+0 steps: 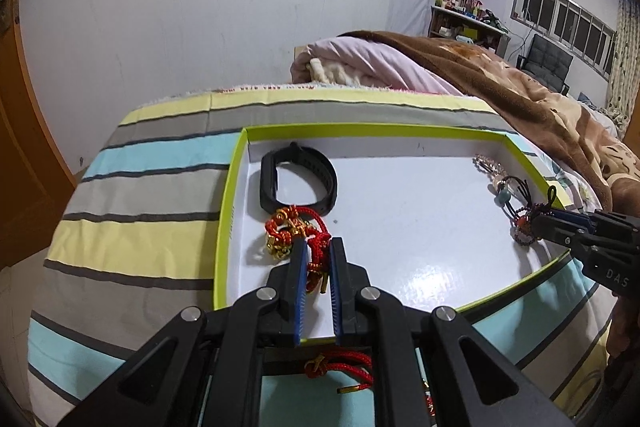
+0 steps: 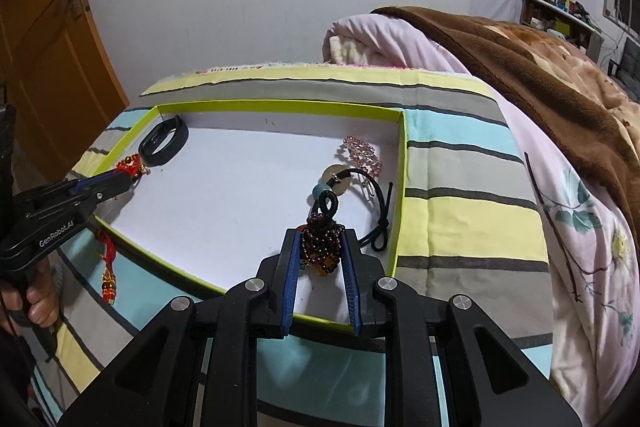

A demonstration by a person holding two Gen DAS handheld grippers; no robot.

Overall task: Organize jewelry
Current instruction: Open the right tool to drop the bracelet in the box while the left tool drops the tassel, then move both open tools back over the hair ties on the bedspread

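A shallow white box with a lime-green rim [image 1: 230,195] [image 2: 401,163] lies on the striped bedspread. My left gripper [image 1: 319,247] is shut on a red cord bracelet with gold beads [image 1: 294,233], over the box's left side; its red tail hangs below the rim [image 1: 340,367] [image 2: 107,267]. A black wristband [image 1: 298,179] [image 2: 164,141] lies just beyond it. My right gripper [image 2: 322,239] is shut on a dark red bead bracelet [image 2: 322,247] at the box's right side [image 1: 536,227]. A black cord pendant [image 2: 360,187] and a pink crystal hair clip [image 2: 362,151] lie beyond it.
The striped bedspread [image 1: 152,187] surrounds the box. A pink quilt [image 2: 400,39] and a brown blanket [image 1: 520,87] are piled behind and to the right. An orange wooden door [image 2: 48,39] stands at the left. A white wall is behind.
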